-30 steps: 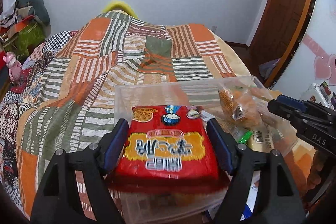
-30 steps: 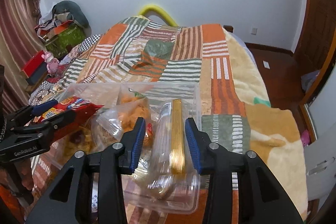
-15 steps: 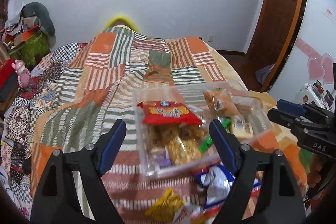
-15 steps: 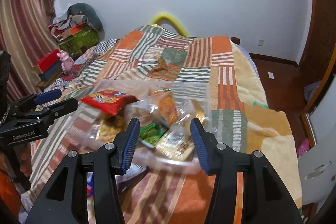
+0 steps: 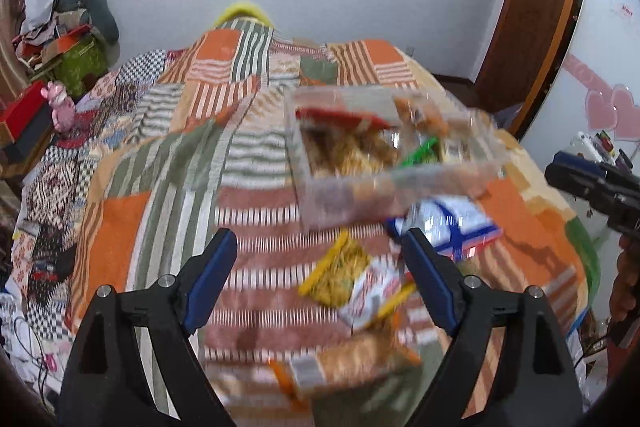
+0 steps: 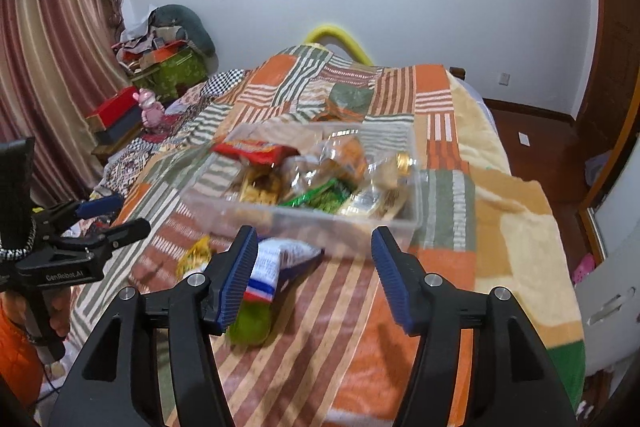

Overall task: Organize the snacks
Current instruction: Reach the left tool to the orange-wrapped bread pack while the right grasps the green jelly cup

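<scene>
The left claw (image 5: 320, 279) hangs over the quilt (image 5: 168, 187) with its jaws spread wide and nothing between them. Ahead of it and slightly to the right sits the clear bin (image 5: 384, 199), blurred in this view, with a red packet (image 5: 340, 117) at its far left corner and a green wrapper (image 5: 420, 149) among loose snacks. Just ahead of its right finger lies a blue-and-white bag (image 5: 456, 223); a yellow packet (image 5: 336, 271) lies between the fingers, lower on the quilt.

The right claw (image 6: 314, 269) is released too, gripping nothing. The bin (image 6: 304, 219) lies straight ahead of it, holding the red packet (image 6: 256, 149), the green wrapper (image 6: 320, 197) and clear-wrapped biscuits (image 6: 380, 203). The blue-and-white bag (image 6: 280, 259) touches the bin's near wall, just beside this claw's left finger. The left claw (image 6: 108, 217) shows well off to the left.
</scene>
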A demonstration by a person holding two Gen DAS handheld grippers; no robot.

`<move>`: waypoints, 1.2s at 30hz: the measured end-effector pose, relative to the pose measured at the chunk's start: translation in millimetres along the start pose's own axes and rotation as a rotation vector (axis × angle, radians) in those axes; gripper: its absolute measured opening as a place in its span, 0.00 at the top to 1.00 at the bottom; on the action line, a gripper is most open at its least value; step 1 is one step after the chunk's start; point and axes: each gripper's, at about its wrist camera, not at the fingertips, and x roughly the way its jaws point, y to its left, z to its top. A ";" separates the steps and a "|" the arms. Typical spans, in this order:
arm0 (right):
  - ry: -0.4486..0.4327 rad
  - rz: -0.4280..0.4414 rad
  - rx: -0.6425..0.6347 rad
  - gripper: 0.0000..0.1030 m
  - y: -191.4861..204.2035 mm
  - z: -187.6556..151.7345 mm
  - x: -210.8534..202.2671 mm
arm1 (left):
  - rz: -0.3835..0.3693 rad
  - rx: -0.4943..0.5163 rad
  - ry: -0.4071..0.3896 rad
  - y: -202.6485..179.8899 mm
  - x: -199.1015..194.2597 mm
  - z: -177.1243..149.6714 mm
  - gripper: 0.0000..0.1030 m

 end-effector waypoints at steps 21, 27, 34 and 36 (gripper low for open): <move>0.165 0.061 0.007 0.39 23.9 -53.0 33.1 | -0.042 0.067 0.181 2.7 30.0 -88.0 0.16; 0.214 0.084 -0.013 0.39 34.5 -56.1 51.0 | -0.056 0.112 0.159 -5.4 41.4 -74.1 0.16; 0.250 0.104 -0.016 0.39 40.1 -58.9 66.7 | -0.077 0.093 0.160 2.1 57.6 -57.0 0.15; 0.261 0.108 -0.019 0.40 40.6 -59.7 70.5 | -0.077 0.095 0.154 2.2 58.7 -51.7 0.14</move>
